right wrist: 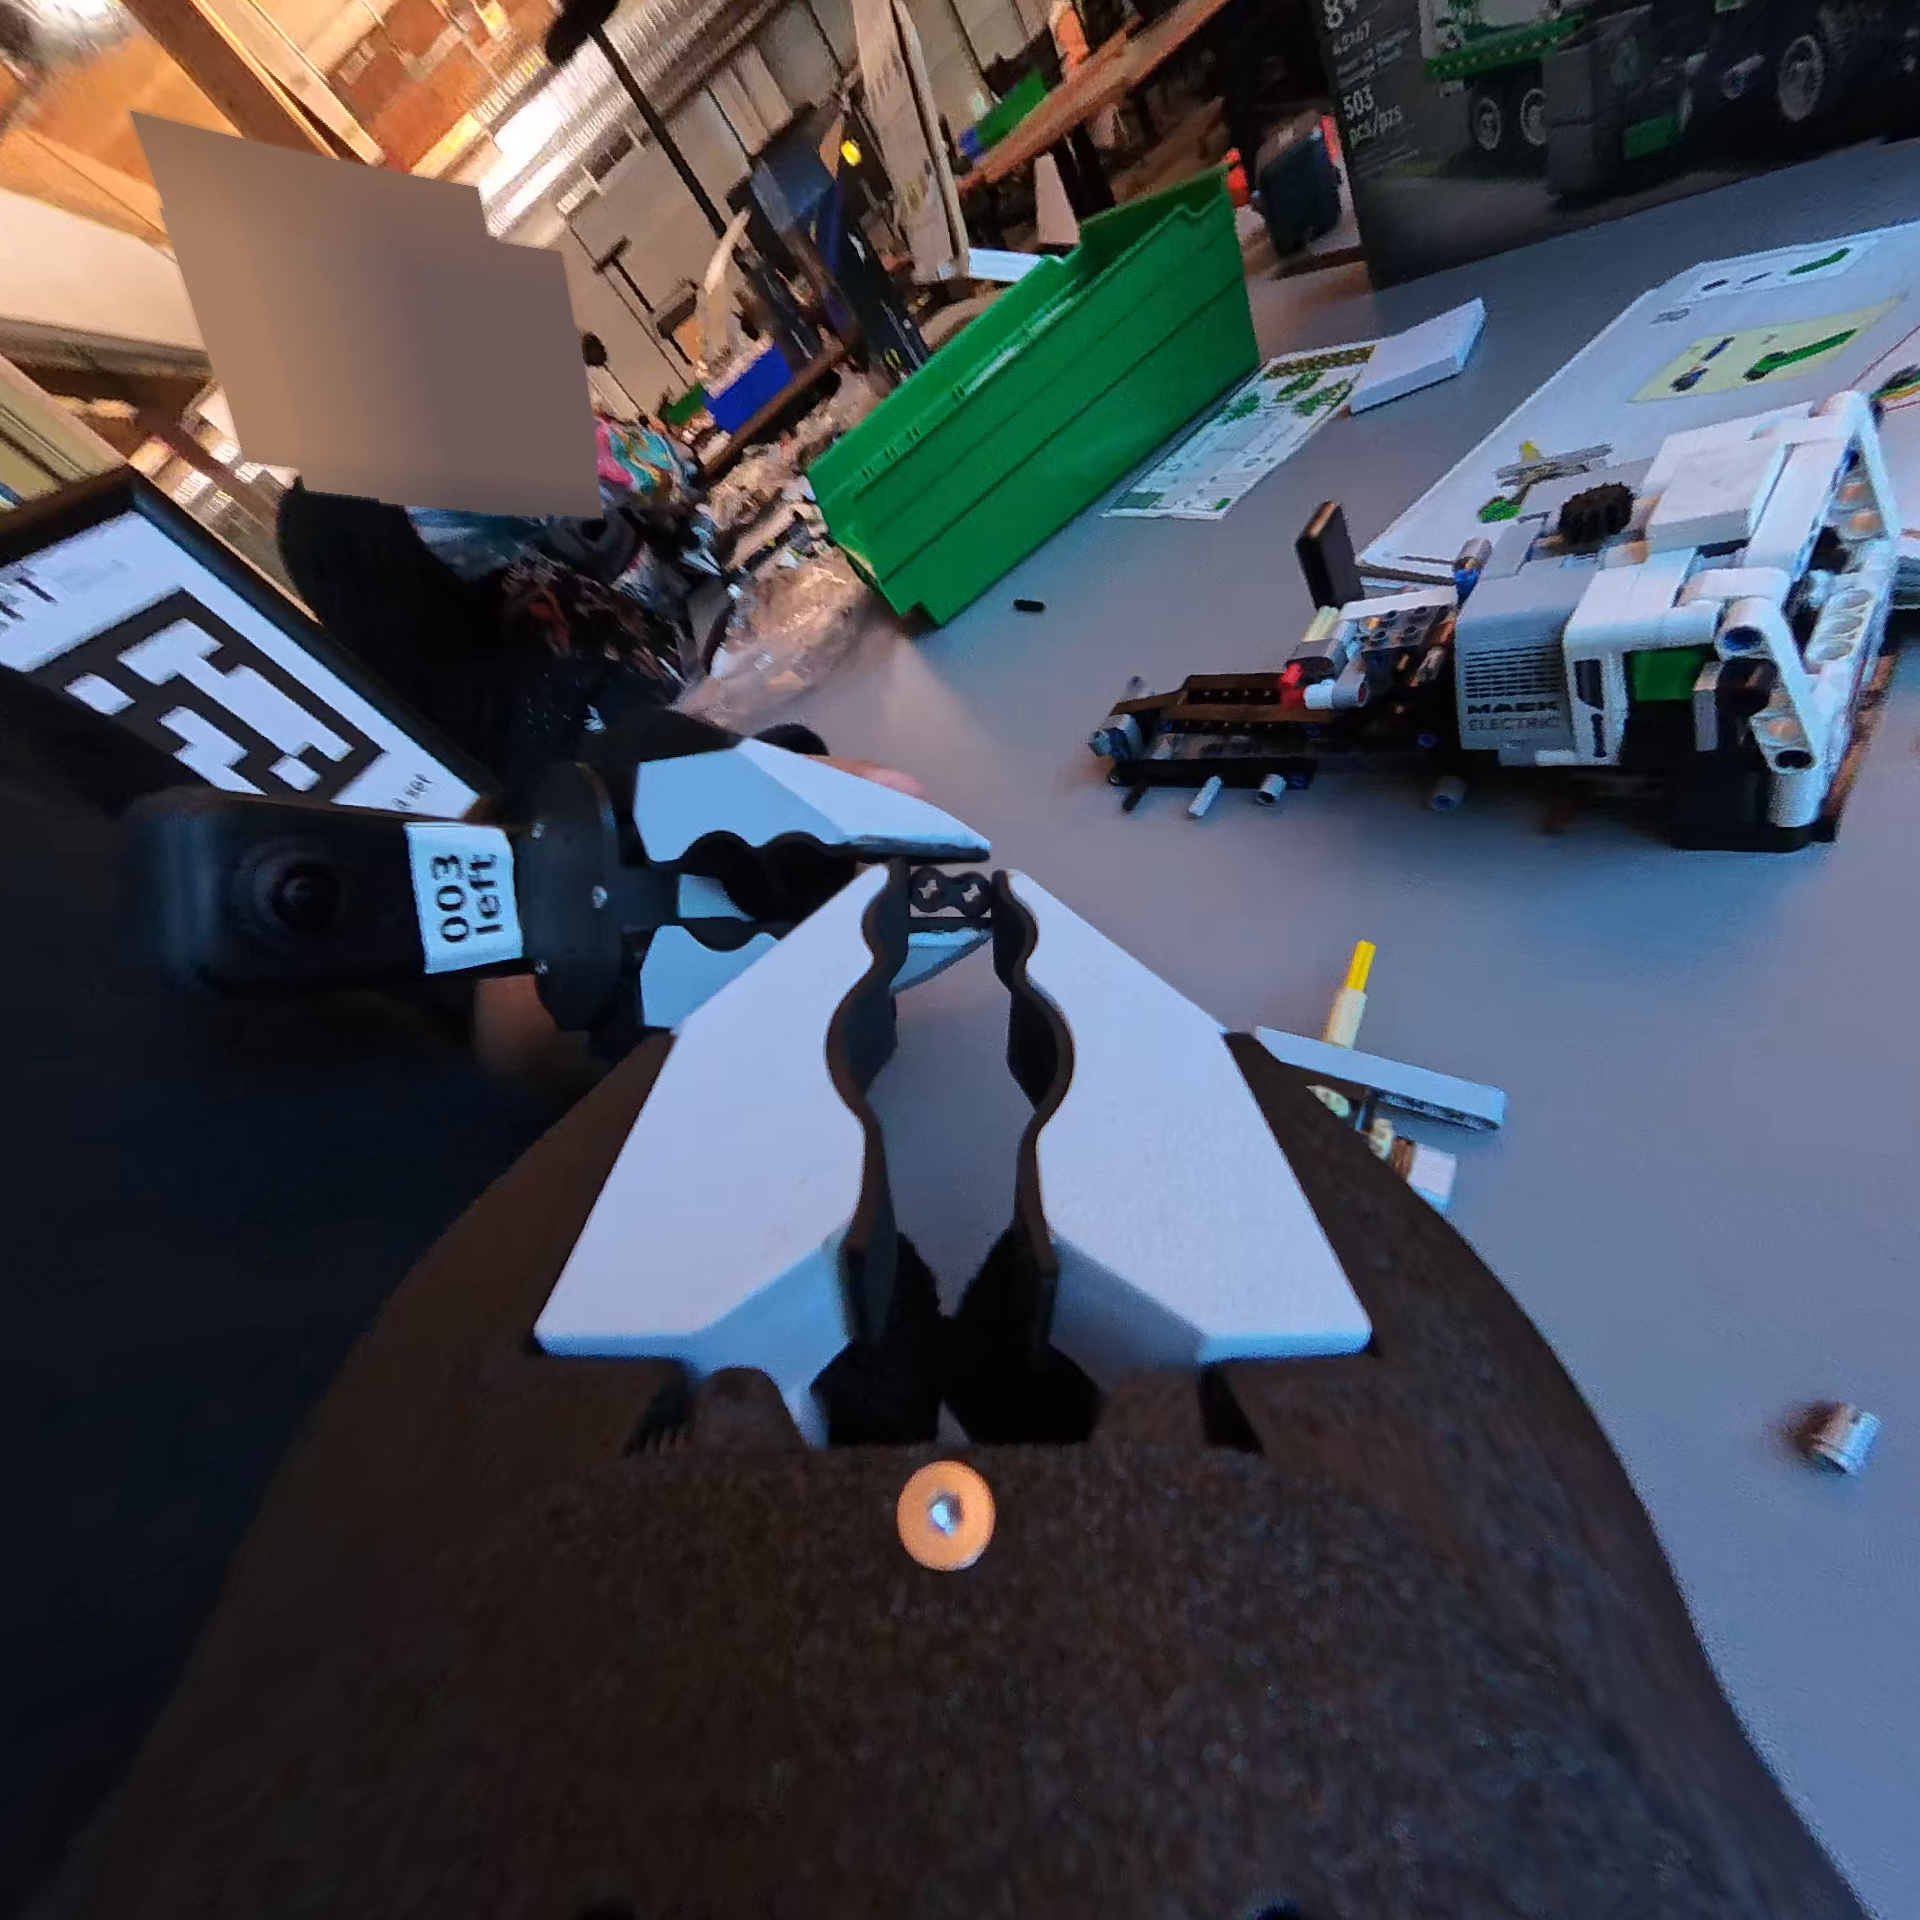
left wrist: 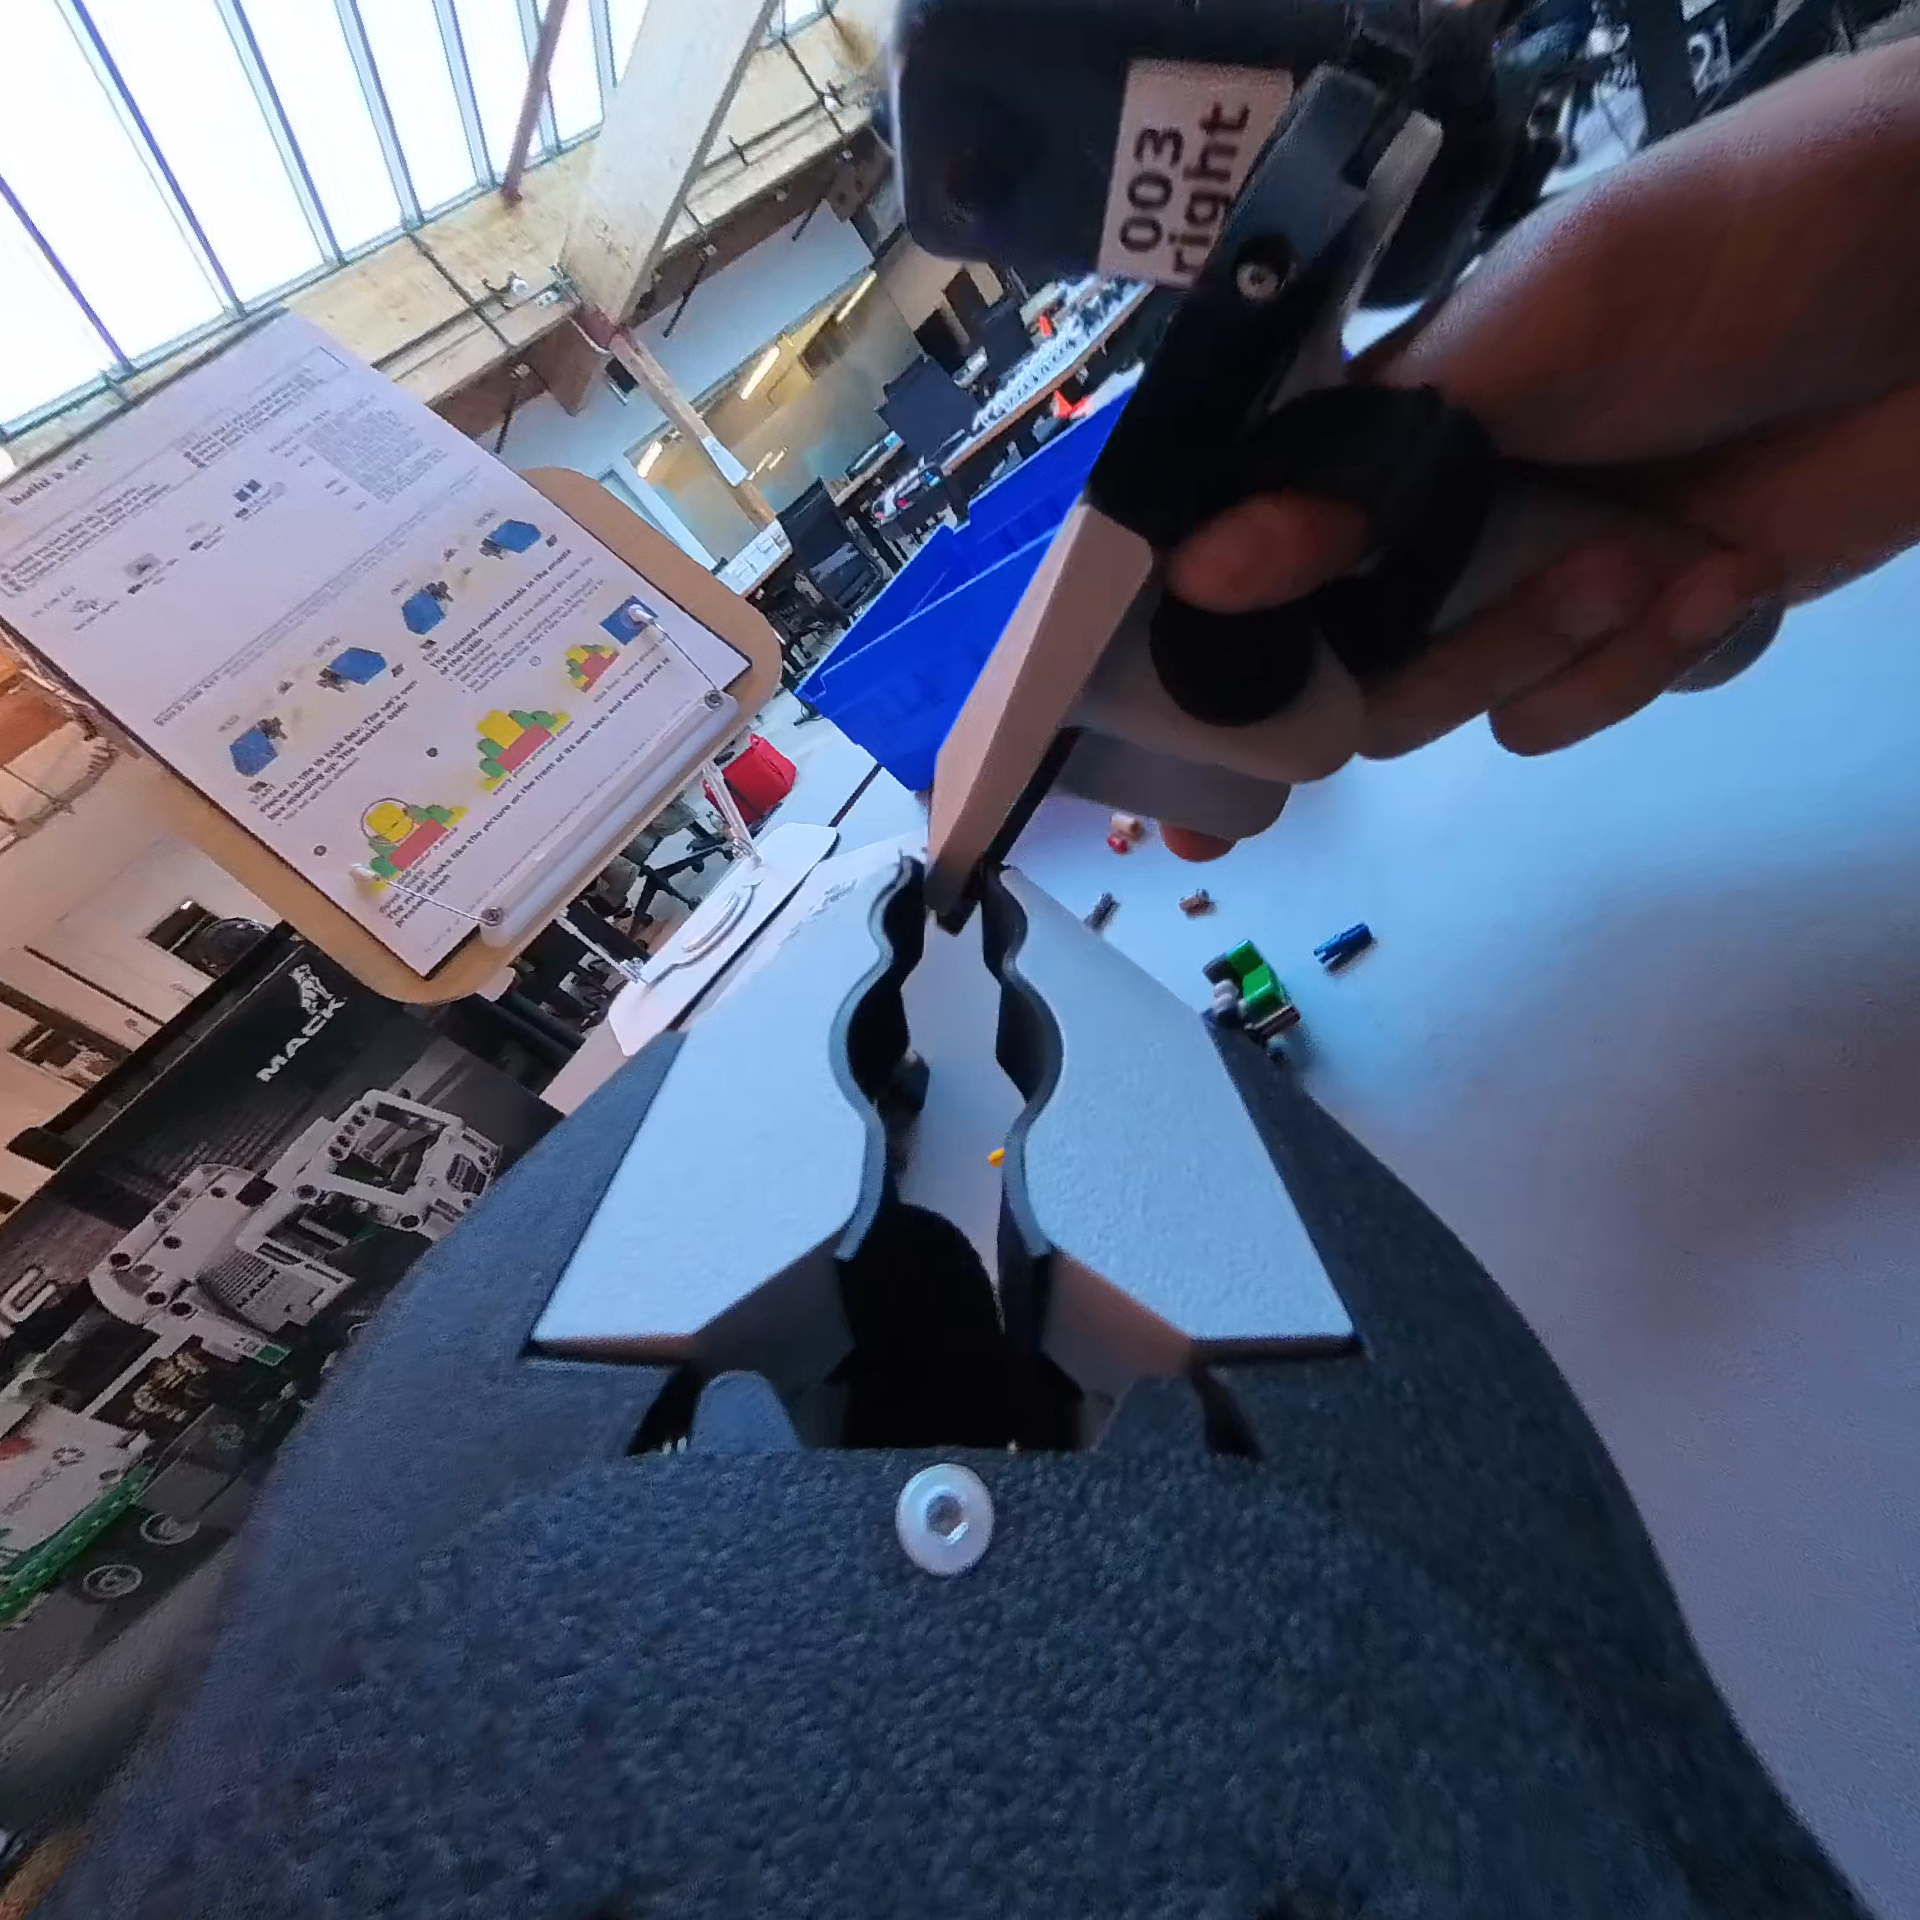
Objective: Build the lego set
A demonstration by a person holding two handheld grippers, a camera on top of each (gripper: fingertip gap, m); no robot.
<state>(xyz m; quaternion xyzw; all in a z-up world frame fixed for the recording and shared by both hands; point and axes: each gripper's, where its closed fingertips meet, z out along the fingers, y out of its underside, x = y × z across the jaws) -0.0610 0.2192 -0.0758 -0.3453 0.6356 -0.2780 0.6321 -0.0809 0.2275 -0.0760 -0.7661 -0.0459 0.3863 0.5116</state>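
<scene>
Between my two claws, held above the grey table (left wrist: 1558,1143), sits one small black link piece.

Left wrist view: my left claw (left wrist: 954,894) has its jaws narrowed to a slim gap at the tips, and the tip of my right claw (left wrist: 961,883) pokes down into that gap from above. The piece itself is hidden here, so I cannot tell from this view what the left claw grips. A hand (left wrist: 1558,540) wraps the right claw's handle. Beyond lie a green-and-white lego piece (left wrist: 1252,992), a blue pin (left wrist: 1342,945), a blue bin (left wrist: 956,634) and an instruction board (left wrist: 353,644) on a stand.

Right wrist view: my right claw (right wrist: 951,891) pinches the black link piece (right wrist: 951,891) between its tips, jaws nearly closed. My left claw (right wrist: 935,883) comes in from the left, its two fingers above and below the same piece, seemingly clamping it. Farther off on the table (right wrist: 1558,1039) stand the partly built lego truck (right wrist: 1538,665), a green bin (right wrist: 1039,416), a yellow axle (right wrist: 1356,977) and a loose grey connector (right wrist: 1837,1436).
</scene>
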